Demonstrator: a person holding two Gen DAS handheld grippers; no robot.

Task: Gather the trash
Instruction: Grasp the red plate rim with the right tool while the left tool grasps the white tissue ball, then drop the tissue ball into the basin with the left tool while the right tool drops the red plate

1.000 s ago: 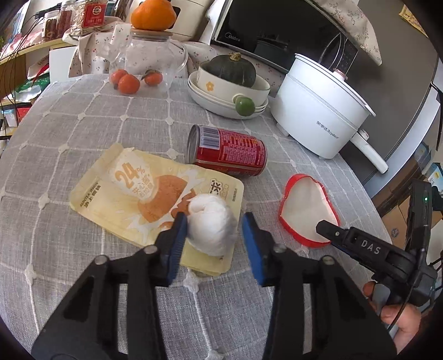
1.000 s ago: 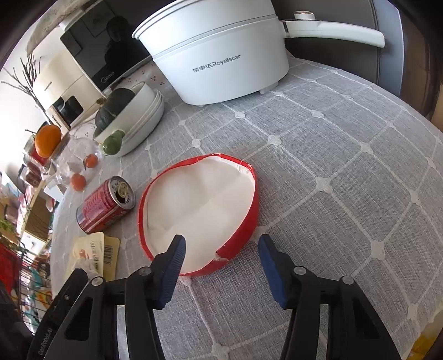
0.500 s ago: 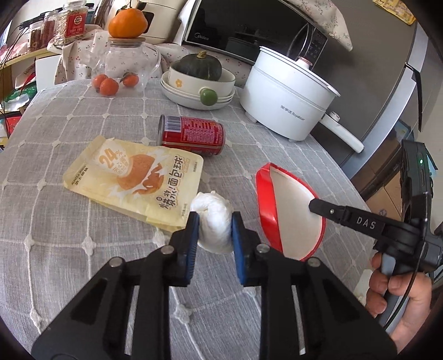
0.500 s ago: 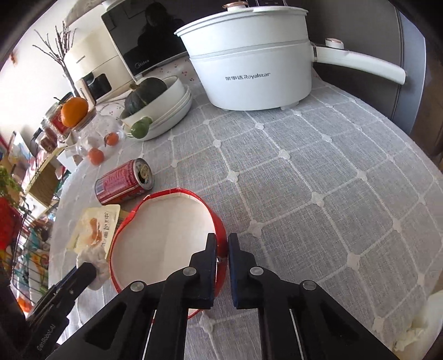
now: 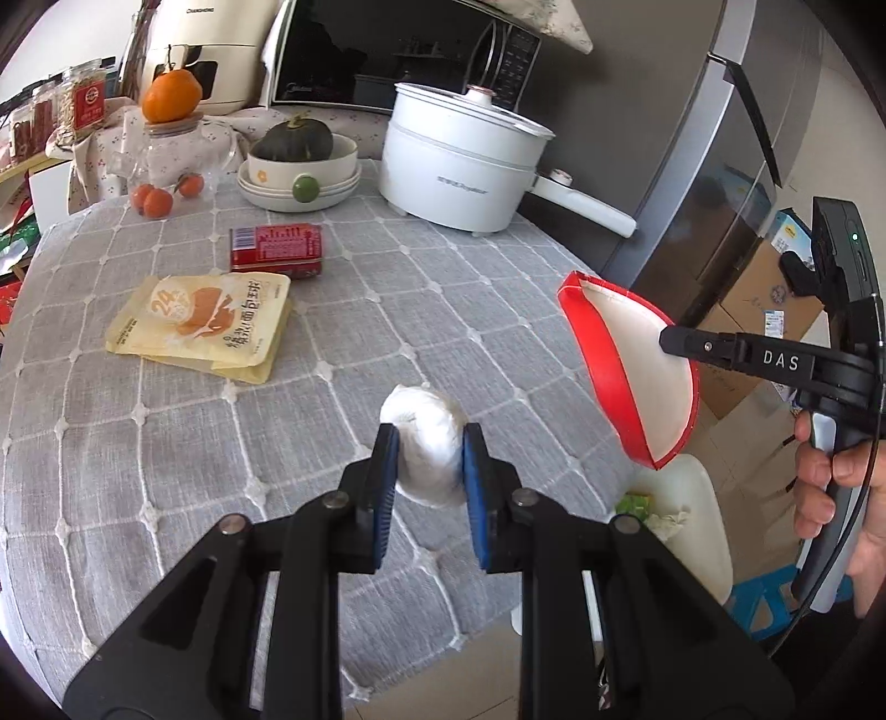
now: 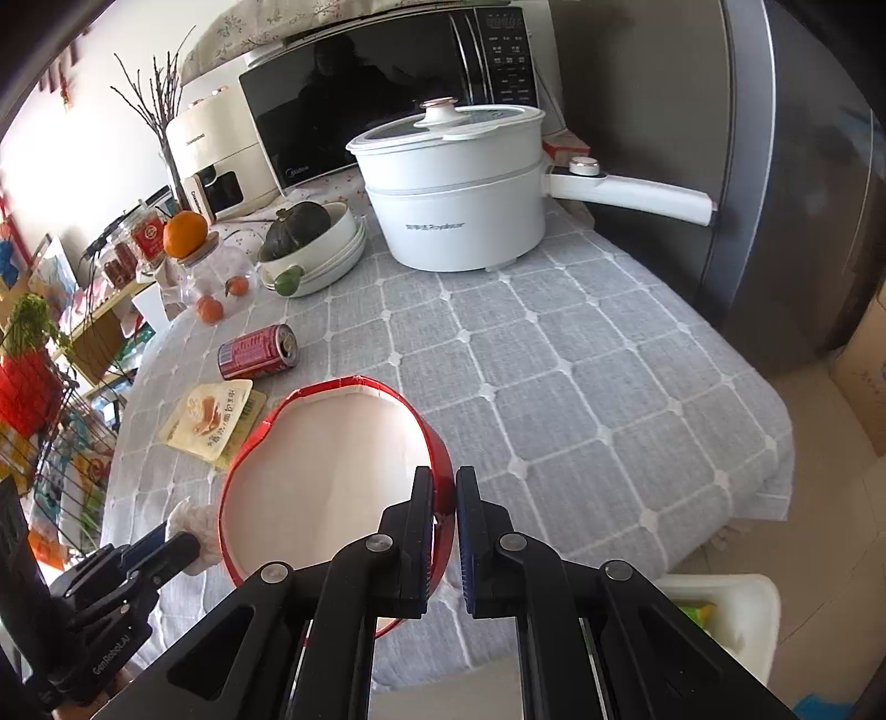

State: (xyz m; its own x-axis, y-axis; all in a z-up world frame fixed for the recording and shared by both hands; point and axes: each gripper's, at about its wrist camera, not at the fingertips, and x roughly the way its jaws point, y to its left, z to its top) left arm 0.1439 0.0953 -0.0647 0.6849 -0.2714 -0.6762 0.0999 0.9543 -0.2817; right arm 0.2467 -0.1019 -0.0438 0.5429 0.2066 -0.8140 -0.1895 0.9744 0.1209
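My left gripper [image 5: 427,443] is shut on a white crumpled tissue ball [image 5: 425,437] and holds it above the grey tablecloth near the front edge. My right gripper [image 6: 444,487] is shut on the rim of a red paper bowl [image 6: 332,471] and holds it lifted and tilted; the bowl also shows in the left wrist view [image 5: 631,376]. A red drink can [image 5: 276,249] lies on its side and a yellow snack bag [image 5: 202,327] lies flat on the table. A white trash bin [image 5: 692,526] with scraps in it stands on the floor beside the table, below the bowl.
A white electric pot [image 5: 465,166] with a long handle, stacked bowls with a dark squash [image 5: 299,160], a glass jar with oranges [image 5: 169,149] and a microwave [image 5: 387,50] stand at the back. A grey fridge [image 5: 720,166] and cardboard boxes are on the right.
Both grippers have lifted and drawn back toward the table's front right edge, the left with the tissue ball, the right with the red bowl. The bin has come into view.
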